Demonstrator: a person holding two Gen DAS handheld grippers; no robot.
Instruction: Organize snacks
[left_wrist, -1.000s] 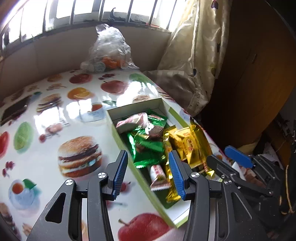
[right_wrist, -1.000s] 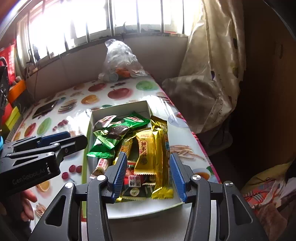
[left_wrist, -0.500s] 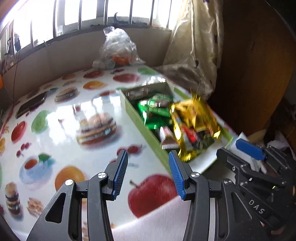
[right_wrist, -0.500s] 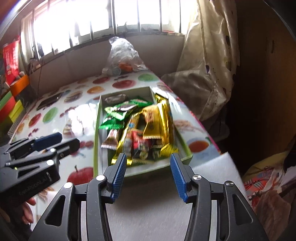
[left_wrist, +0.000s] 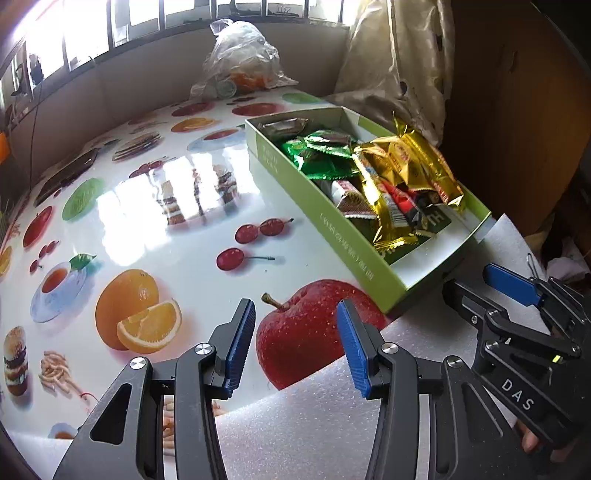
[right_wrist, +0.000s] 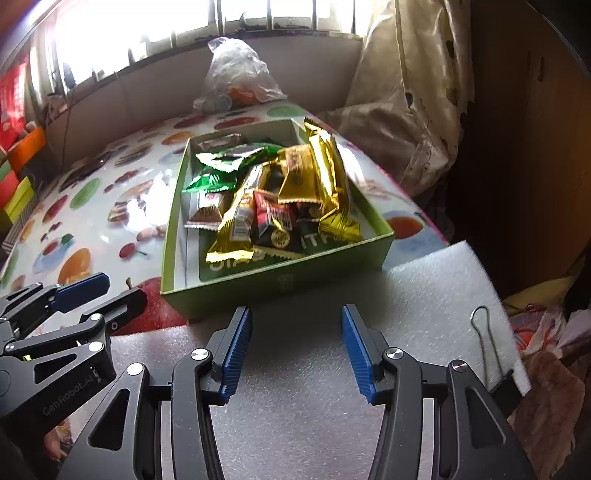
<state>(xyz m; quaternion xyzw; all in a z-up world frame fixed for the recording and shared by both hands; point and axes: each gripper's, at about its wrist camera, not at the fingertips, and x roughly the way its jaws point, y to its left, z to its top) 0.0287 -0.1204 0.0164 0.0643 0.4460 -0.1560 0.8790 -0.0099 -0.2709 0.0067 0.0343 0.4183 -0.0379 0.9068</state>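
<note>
Fruit-printed counter (left_wrist: 155, 206) carried a green box (right_wrist: 280, 282) of snacks (right_wrist: 273, 199) — it lay just ahead of the right gripper (right_wrist: 296, 349) and ahead-right of the left gripper (left_wrist: 295, 345). Both jaws stood wide apart and held nothing, over white foam sheet (right_wrist: 295, 406).

Home: fruit-print tablecloth (left_wrist: 155, 229), curtain (right_wrist: 413, 110), barred window (right_wrist: 184, 33)

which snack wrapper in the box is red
The red-wrapped snack lying near the middle of the green cardboard box, between the gold bars. The other wrappers are green, gold or brown.
</note>
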